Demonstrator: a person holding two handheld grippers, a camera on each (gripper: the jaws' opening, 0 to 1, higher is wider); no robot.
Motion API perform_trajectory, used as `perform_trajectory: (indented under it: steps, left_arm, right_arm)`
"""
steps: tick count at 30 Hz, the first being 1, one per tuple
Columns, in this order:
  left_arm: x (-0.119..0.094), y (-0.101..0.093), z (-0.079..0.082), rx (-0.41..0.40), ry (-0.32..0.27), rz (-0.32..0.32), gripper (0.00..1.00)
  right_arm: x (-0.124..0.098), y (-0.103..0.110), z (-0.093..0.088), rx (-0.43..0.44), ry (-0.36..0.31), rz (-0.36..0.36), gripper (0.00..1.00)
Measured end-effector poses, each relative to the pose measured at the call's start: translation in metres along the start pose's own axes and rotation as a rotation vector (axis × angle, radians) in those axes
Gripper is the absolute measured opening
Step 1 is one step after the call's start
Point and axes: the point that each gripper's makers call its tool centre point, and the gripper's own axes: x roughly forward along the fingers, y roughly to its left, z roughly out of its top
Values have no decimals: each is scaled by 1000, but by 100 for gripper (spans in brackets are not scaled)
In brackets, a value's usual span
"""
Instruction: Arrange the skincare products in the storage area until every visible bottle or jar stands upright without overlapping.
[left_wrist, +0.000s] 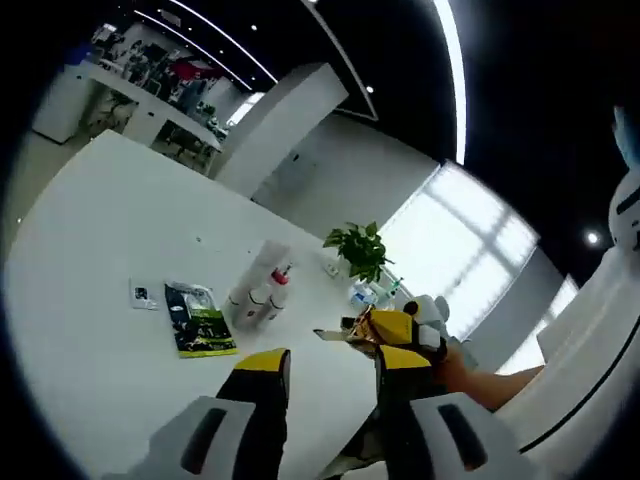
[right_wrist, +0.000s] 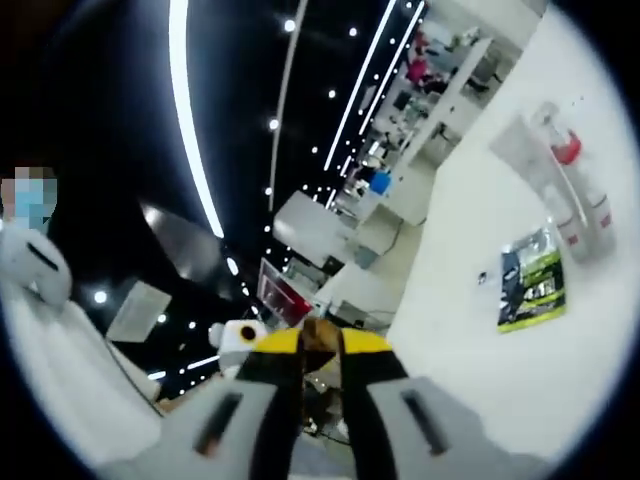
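On the white table a white tube lies flat. Beside it are two small clear bottles, one with a red cap; I cannot tell whether they stand or lie. A green and black sachet lies flat in front of them. My left gripper hovers above the table, open and empty. My right gripper comes in beside the left gripper's right jaw. In the right gripper view its jaws are nearly together on a small brown item, with the tube, red-capped bottle and sachet far off at the right.
A small card lies left of the sachet. A potted plant and some small blue-topped items stand at the table's far side. A person in white is at the left of the right gripper view.
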Motion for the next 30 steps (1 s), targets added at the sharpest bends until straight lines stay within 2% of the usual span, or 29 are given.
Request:
perform_trajectory:
  steps: [4,11,14,16,18,21,25,30]
  left_arm:
    - [5,-17,2,-82,-30,-82,37]
    - [14,-32,2,-75,1,-136,37]
    - [14,-32,3,-106,9,-144,29]
    - [12,-37,2,-133,14,-188,20]
    - [12,-42,4,-165,6,-214,20]
    - [12,-41,4,-166,3,-216,20]
    - [13,-38,8,-220,-19,-219,19]
    - [16,-45,1,-280,10,-258,16]
  right_arm:
    - [-5,0,0,-7,-9,-10,12]
    - [-10,2,2,-14,-30,-5,12]
    - [-10,10,5,-26,-44,20,12]
    - [-12,13,8,-36,-55,28,12]
    - [-14,14,9,-50,-58,27,12]
    - [-17,16,10,-52,-68,41,12]
    - [-19,21,10,-54,-68,56,12]
    - [-21,27,9,-119,-61,59,13]
